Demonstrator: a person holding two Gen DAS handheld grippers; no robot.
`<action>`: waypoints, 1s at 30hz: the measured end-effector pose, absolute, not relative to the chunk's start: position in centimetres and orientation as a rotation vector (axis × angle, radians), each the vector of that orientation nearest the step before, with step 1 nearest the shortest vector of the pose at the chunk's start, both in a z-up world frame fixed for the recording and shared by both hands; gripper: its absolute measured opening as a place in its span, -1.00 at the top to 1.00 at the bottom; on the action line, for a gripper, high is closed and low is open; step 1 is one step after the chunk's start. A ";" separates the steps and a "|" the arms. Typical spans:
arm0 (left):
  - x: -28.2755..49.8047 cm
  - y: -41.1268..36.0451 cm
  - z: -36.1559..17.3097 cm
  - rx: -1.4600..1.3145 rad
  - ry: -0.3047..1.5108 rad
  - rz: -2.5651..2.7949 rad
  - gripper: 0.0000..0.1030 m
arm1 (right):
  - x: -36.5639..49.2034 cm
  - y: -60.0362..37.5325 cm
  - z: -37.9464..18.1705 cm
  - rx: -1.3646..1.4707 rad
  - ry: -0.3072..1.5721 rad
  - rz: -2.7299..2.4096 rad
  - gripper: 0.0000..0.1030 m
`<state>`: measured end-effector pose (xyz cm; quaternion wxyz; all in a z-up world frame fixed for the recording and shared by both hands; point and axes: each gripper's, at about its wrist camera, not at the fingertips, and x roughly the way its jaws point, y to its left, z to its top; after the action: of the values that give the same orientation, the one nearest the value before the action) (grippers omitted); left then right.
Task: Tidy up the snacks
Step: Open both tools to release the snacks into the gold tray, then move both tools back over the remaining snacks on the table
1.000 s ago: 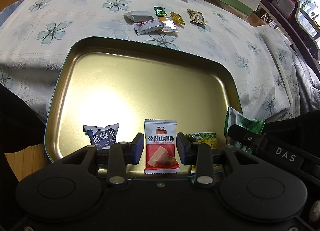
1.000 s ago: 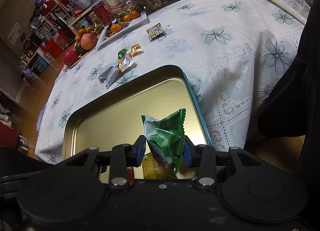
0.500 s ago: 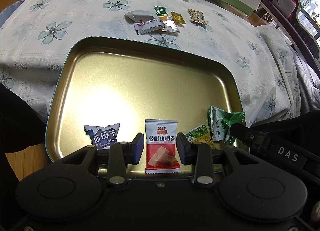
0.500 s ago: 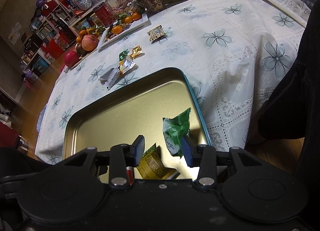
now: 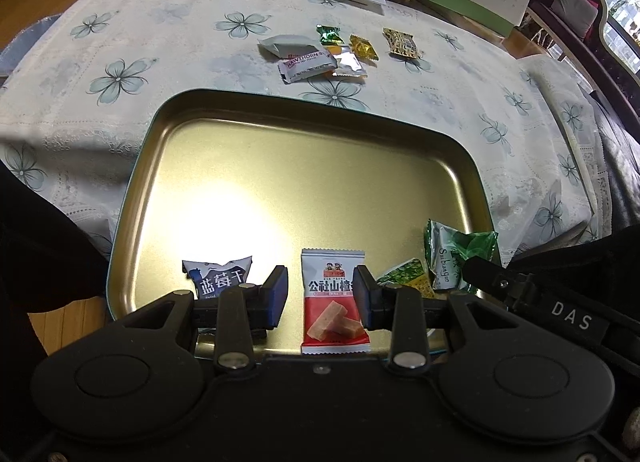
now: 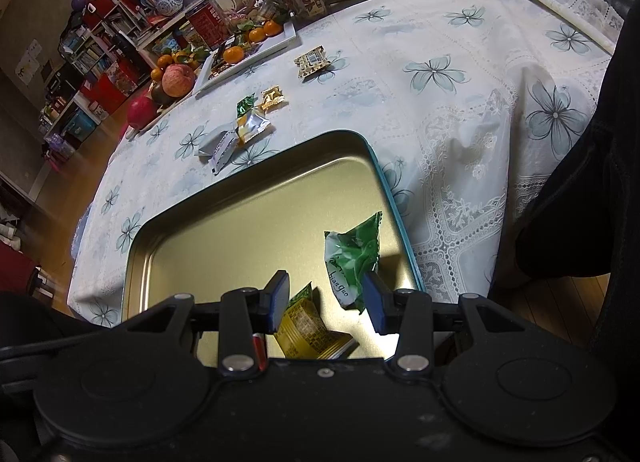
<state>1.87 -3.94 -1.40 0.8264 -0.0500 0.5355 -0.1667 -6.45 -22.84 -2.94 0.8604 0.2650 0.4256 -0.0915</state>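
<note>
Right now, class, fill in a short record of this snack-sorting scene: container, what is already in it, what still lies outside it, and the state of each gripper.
Container: gold tray on the flowered tablecloth
In tray: blueberry packet, red hawthorn packet, yellow-green packet, green packet
Outside tray: loose snacks beyond the far rim
Left gripper: open, over the red packet
Right gripper: open, green packet released

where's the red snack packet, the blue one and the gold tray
red snack packet [image 5: 334, 302], left wrist view, middle of its front
blue snack packet [image 5: 218, 276], left wrist view, printed face
gold tray [image 5: 304, 182], left wrist view, bare floor
</note>
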 end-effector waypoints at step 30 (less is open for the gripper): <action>1.6 -3.4 -0.7 -0.020 0.968 -0.110 0.13 | -5.3 -21.5 -4.1 0.502 1.013 -0.176 0.05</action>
<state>1.56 -3.43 -0.72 0.8836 -0.0097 0.4651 -0.0528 -5.31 -21.45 -4.15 0.8407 0.2376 0.4794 -0.0834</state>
